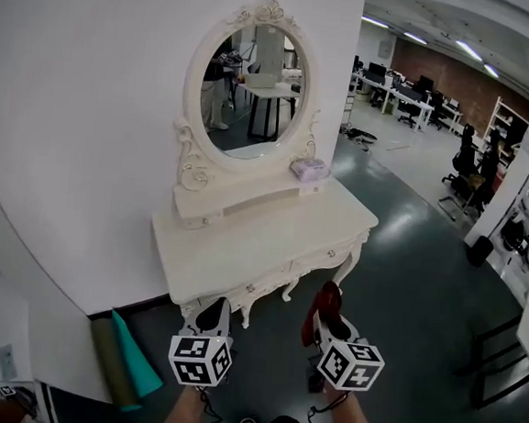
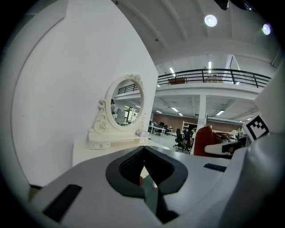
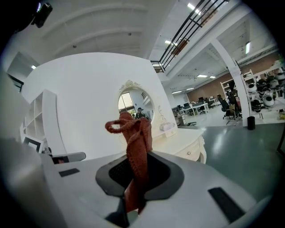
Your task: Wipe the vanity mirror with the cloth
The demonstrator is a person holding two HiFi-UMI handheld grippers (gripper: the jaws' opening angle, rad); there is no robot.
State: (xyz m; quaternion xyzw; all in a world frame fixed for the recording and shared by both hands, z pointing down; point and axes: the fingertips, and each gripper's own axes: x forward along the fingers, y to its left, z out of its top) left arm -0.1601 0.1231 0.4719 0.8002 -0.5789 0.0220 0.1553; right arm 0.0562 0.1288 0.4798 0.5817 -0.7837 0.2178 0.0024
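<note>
Judging by how things lie, the wiping has not begun: the vanity mirror (image 1: 254, 85) stands in the upper middle of the head view on the white dressing table (image 1: 271, 243), and both grippers sit low in the frame, well apart from the glass. The cloth (image 1: 328, 299), a reddish knitted piece, is already in hand, so what appears left is to bring it up to the mirror and rub the glass. The right gripper (image 1: 322, 320), at lower right of centre, has its jaws pinched on the cloth, which bunches up above them in a loop and hangs below. The left gripper (image 1: 211, 316), at lower left of centre, has its jaws pressed together with nothing between them. A small pale bundle (image 1: 308, 169) rests on the shelf just right of the mirror's foot.
</note>
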